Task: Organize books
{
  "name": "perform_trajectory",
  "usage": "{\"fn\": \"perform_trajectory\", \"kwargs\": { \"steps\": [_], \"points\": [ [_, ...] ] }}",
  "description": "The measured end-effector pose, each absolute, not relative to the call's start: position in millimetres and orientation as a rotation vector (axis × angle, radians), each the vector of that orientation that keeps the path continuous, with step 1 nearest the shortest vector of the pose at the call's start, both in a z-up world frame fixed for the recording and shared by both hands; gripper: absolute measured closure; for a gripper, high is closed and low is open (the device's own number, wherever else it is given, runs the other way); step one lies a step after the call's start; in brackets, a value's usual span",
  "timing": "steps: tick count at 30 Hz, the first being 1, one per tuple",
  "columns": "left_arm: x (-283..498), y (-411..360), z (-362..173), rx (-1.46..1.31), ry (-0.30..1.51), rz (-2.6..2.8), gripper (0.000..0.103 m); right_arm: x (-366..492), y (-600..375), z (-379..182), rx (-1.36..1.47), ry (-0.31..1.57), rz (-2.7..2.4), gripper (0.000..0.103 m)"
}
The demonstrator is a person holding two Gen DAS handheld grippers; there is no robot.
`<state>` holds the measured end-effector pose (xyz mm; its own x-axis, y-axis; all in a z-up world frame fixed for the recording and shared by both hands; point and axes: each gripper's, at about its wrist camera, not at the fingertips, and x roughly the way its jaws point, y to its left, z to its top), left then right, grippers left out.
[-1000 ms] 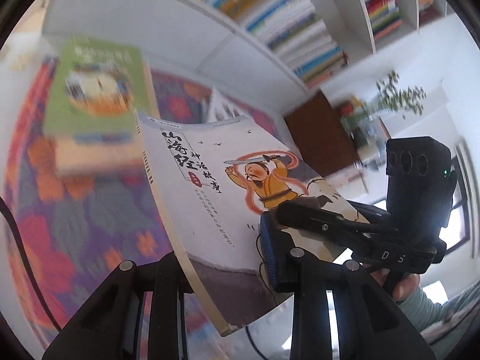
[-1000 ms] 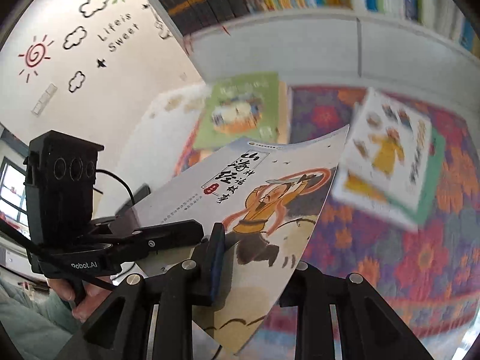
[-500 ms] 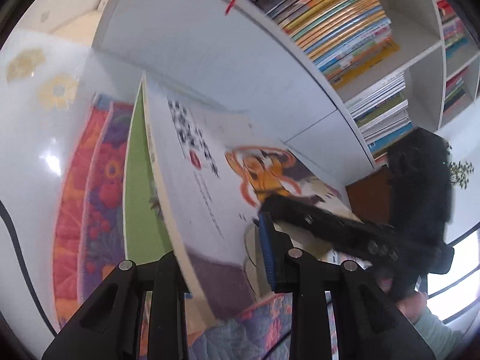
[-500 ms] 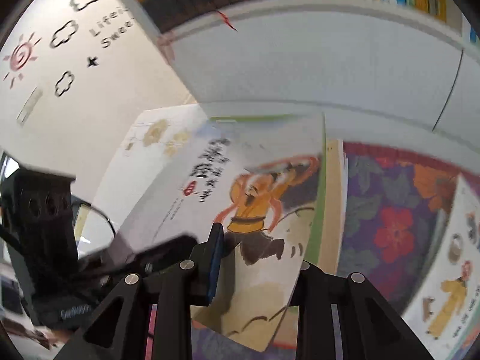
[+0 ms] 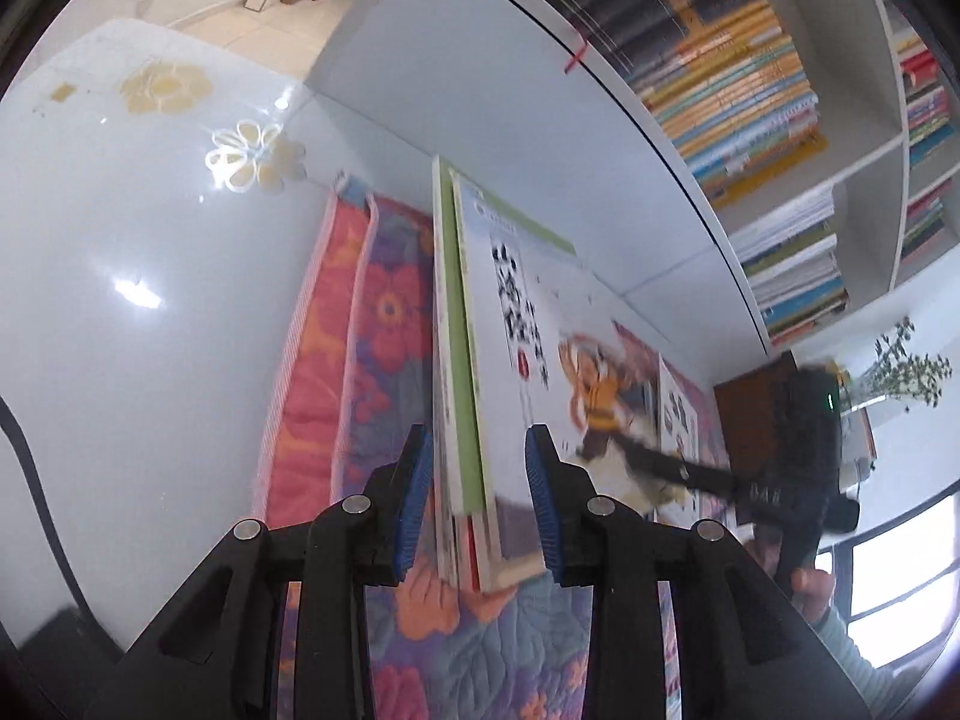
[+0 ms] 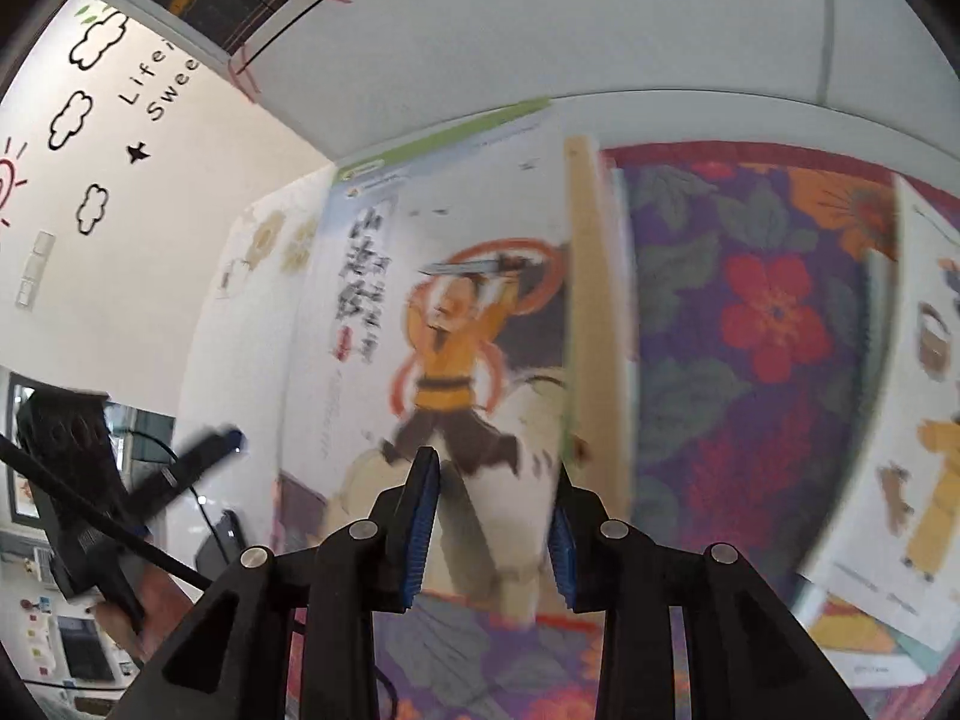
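White shelving (image 5: pixel 492 138) packed with colourful book spines rises behind a glossy white bench (image 5: pixel 120 300) covered partly by a flowered quilt (image 5: pixel 384 324). On the quilt sits a stack of books (image 5: pixel 450 360), and on top of it lies the picture book (image 6: pixel 444 324) with a figure in an orange tunic swinging a sword; a green cover shows just under it along the far edge.

The left gripper (image 5: pixel 477 504) has its jaws on either side of the near left corner of the stack. Its jaws have just been opening, and the blue pads stand a little apart from the books, not pressing on them.

The right gripper (image 6: pixel 489 531) straddles the near right corner of the picture book. Its jaws have also just been opening; the book's edge is between them, with a gap at the left pad, while contact at the right pad cannot be told through the blur.

Another picture book (image 6: pixel 918 420) lies on the quilt to the right, well apart from the stack. A hand (image 6: pixel 129 612) grips the left gripper's handle.
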<state>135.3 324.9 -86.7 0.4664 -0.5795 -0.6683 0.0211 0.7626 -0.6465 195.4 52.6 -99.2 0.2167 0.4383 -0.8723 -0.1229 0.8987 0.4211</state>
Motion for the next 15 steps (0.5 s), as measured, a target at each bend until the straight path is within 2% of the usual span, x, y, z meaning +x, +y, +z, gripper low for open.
{"fn": "perform_trajectory", "kwargs": {
  "steps": [7,12,15],
  "points": [
    [169,318,-93,-0.702,1.053,-0.393,0.074,200,10,-88,0.277,1.245,0.239,0.070],
    [178,306,-104,-0.627,1.084,-0.254,0.074,223,2,-103,0.346,1.261,0.154,0.069],
    [171,307,-109,-0.688,1.041,-0.159,0.074,227,12,-113,0.411,1.292,0.216,0.069]
  ]
}}
